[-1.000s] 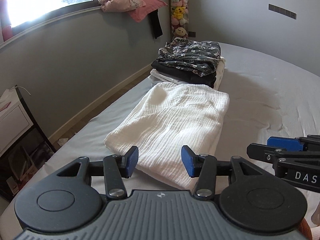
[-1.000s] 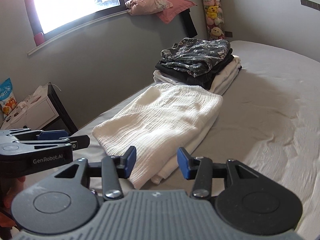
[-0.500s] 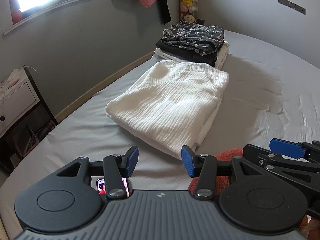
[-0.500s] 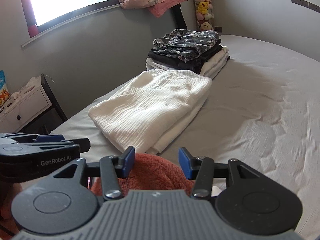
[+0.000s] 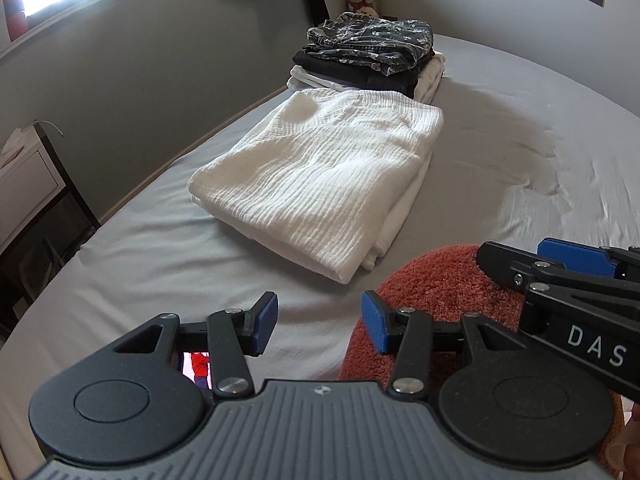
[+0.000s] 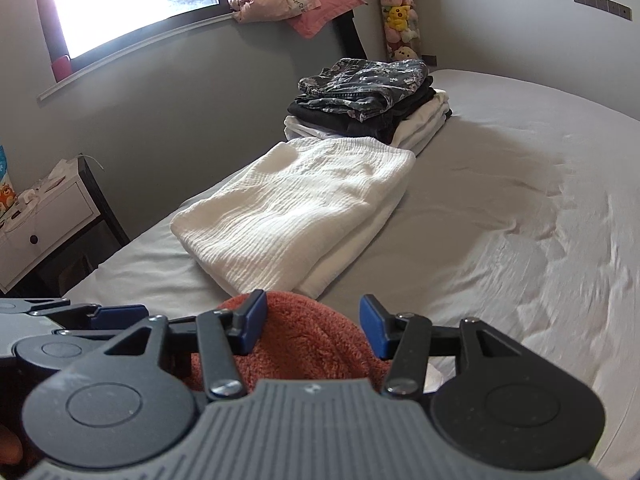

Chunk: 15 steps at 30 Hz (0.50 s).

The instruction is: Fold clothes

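On the bed: a grey sheet (image 5: 500,128) with soft wrinkles covers it.
White cloth: a folded white cloth (image 5: 320,184) lies flat near the left edge of the bed.
Pile: a pile of folded clothes (image 5: 368,54) sits just behind the white cloth, touching its far end; a dark flowery piece is on top, black under it, white at the bottom.
Orange towel: a fuzzy orange towel (image 6: 304,344) lies at the near end of the bed, just in front of the white cloth.
Left gripper: the left gripper (image 5: 318,326) is spread wide with nothing between its blue pads, over the bare sheet beside the towel.
Right gripper: the right gripper (image 6: 312,326) is spread wide too; the towel bulges up between its pads, but they do not pinch it.
Side: a white drawer stand (image 6: 48,216) is by the wall left of the bed.
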### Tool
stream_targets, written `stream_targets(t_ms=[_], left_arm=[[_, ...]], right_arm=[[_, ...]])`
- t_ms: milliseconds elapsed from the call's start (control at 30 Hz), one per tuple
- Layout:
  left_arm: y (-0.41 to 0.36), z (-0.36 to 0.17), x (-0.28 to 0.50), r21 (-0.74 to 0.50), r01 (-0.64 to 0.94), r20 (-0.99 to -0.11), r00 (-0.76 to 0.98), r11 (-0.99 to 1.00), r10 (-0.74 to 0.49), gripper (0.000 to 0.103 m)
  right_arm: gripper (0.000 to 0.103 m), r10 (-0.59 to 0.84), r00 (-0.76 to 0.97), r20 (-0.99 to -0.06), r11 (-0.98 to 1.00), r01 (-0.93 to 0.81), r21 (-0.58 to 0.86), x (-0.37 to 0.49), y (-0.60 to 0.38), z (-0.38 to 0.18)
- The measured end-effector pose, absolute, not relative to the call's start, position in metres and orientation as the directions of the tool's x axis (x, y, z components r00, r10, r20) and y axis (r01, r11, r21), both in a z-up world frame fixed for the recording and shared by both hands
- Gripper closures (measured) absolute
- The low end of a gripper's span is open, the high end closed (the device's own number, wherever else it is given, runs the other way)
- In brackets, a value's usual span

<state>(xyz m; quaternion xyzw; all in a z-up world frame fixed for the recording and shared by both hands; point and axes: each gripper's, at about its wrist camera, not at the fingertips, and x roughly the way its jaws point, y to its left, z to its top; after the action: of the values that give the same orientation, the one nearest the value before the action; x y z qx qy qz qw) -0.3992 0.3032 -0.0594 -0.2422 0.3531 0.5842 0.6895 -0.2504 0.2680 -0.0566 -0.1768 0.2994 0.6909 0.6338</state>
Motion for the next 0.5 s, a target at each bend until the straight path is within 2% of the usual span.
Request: stream_targets(t_ms=[500], left_arm=[[0.3046, -0.0599, -0.3983, 0.087, -0.975, -0.775, 0.063, 0.206, 0.628, 0.049]], right_arm=[[0.048, 0.768, -0.134, -0.627, -0.027, -0.984, 0.177, -0.2517, 0.2694, -0.0559]])
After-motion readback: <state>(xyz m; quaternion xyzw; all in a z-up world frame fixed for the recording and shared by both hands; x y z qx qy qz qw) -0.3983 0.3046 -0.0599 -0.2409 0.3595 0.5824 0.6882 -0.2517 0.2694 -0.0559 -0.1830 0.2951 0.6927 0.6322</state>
